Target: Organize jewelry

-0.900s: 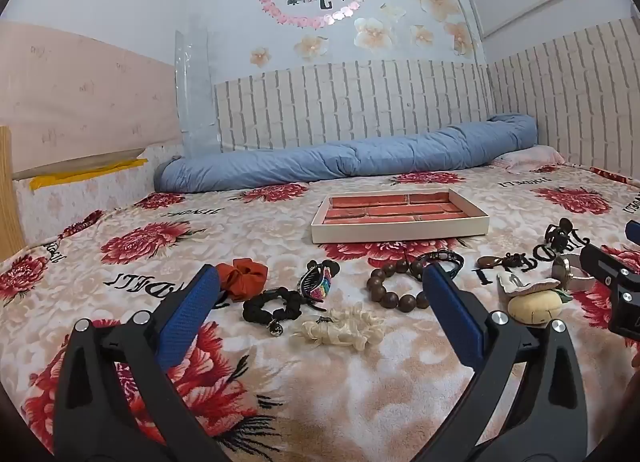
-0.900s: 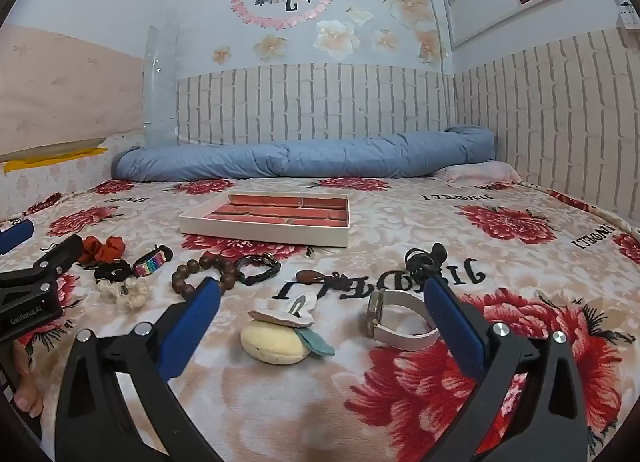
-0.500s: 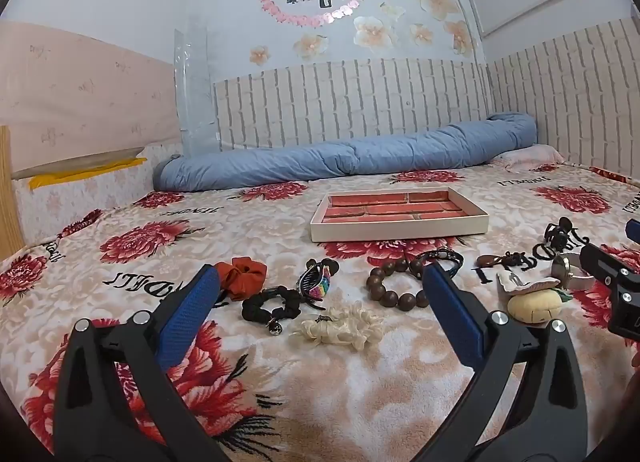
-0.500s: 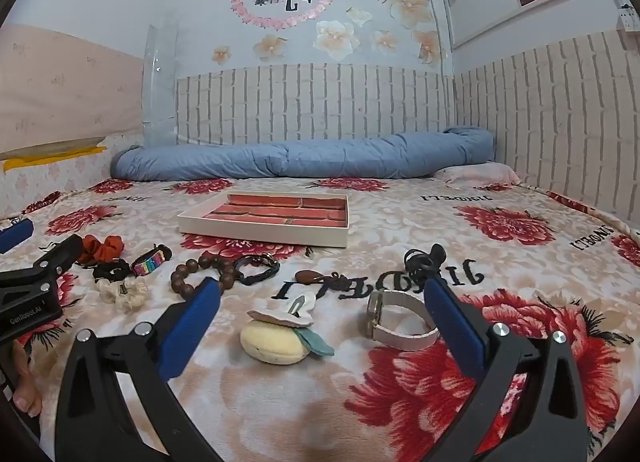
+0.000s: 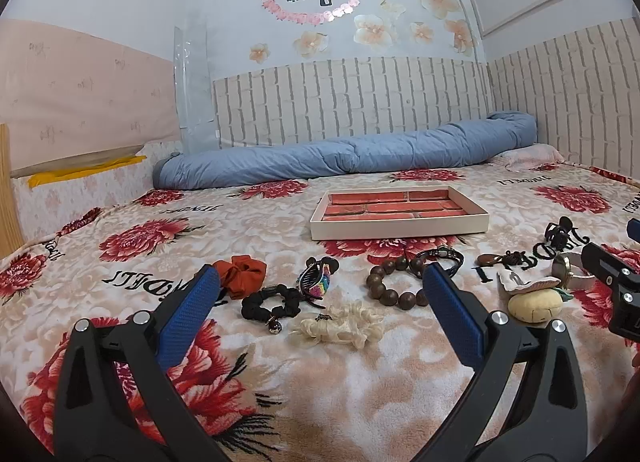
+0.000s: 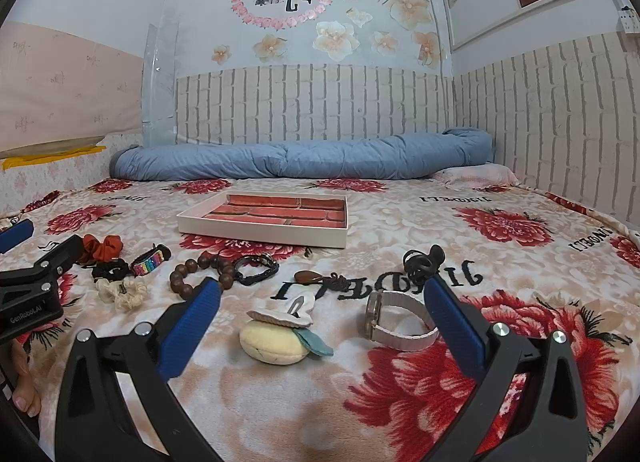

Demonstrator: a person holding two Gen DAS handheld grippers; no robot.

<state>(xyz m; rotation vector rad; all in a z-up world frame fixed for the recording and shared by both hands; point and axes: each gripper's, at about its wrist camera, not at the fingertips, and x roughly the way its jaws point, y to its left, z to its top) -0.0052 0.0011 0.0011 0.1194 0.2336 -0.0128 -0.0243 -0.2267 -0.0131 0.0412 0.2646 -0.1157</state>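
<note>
A shallow white tray (image 5: pixel 400 228) with a red brick-pattern floor lies on the floral bedspread; it also shows in the right wrist view (image 6: pixel 260 232). In front of it lie an orange scrunchie (image 5: pixel 244 270), a black scrunchie (image 5: pixel 272 304), a cream scrunchie (image 5: pixel 340 326), a rainbow hair clip (image 5: pixel 316 282), a brown bead bracelet (image 5: pixel 394 288) and a dark braided bracelet (image 5: pixel 440 256). A watch with a pale strap (image 6: pixel 400 326), a yellow plush piece (image 6: pixel 274 344) and a black clip (image 6: pixel 422 260) lie further right. My left gripper (image 5: pixel 320 282) is open and empty above the scrunchies. My right gripper (image 6: pixel 322 294) is open and empty.
A long rolled blue quilt (image 5: pixel 344 160) lies along the far brick-pattern wall. A pink pillow (image 6: pixel 476 176) sits at the far right corner. A wooden bed edge (image 5: pixel 10 190) stands at the left. The left gripper's body (image 6: pixel 32 286) shows at the right wrist view's left edge.
</note>
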